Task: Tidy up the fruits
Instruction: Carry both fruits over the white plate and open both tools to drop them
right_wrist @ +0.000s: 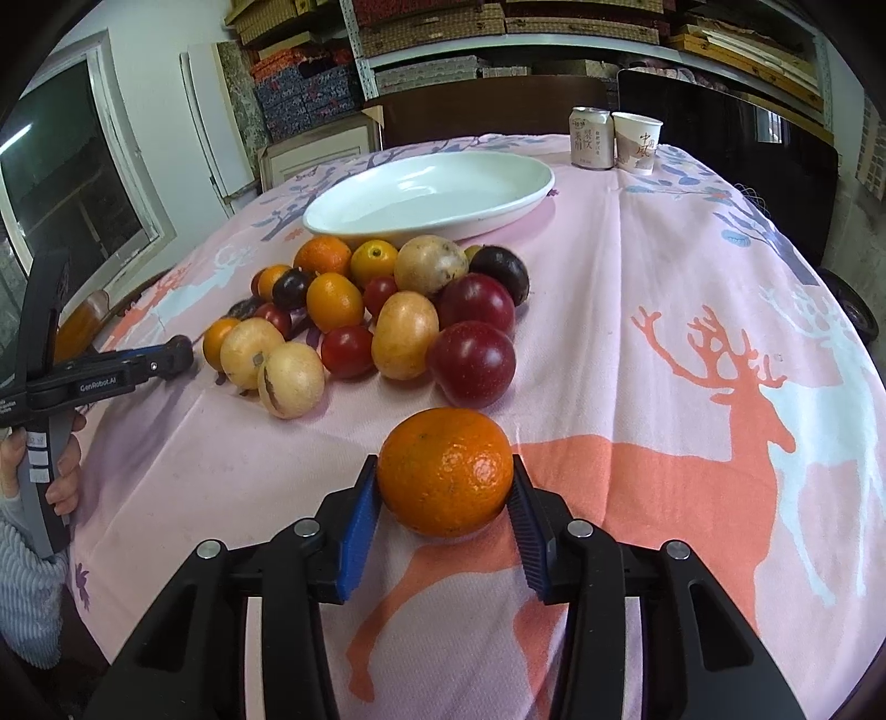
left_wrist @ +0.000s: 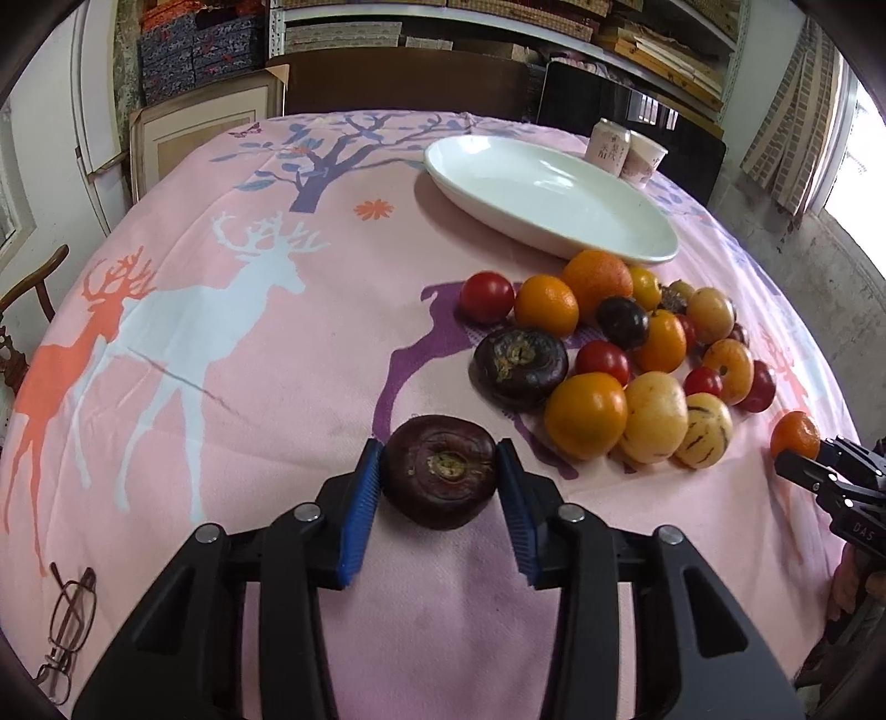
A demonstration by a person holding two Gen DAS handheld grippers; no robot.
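We cannot see much of the person: only a hand (right_wrist: 55,471) and a ribbed sleeve (right_wrist: 27,598) at the left edge of the right wrist view, cut off by the frame. In the heap of fruit (left_wrist: 614,354) several pieces hide behind others, so we cannot count them. The print on the can (right_wrist: 592,138) and paper cup (right_wrist: 637,143) is too small for us to read.

Our left gripper (left_wrist: 440,473) pinches a dark purple fruit (left_wrist: 440,471) that sits on the cloth just in front of the heap, both blue pads touching its sides. Our right gripper (right_wrist: 446,479) pinches an orange (right_wrist: 446,471) the same way, set a little apart from the heap.

The table wears a pink cloth (left_wrist: 249,387) printed with deer and a tree. A white oval plate (left_wrist: 554,194) stands just behind the heap, with nothing on it. A pair of glasses (left_wrist: 66,631) lies at the cloth's near left edge. Behind the table we see a dark chair back (left_wrist: 404,80), shelves of patterned boxes (left_wrist: 199,50), and a window at the side.
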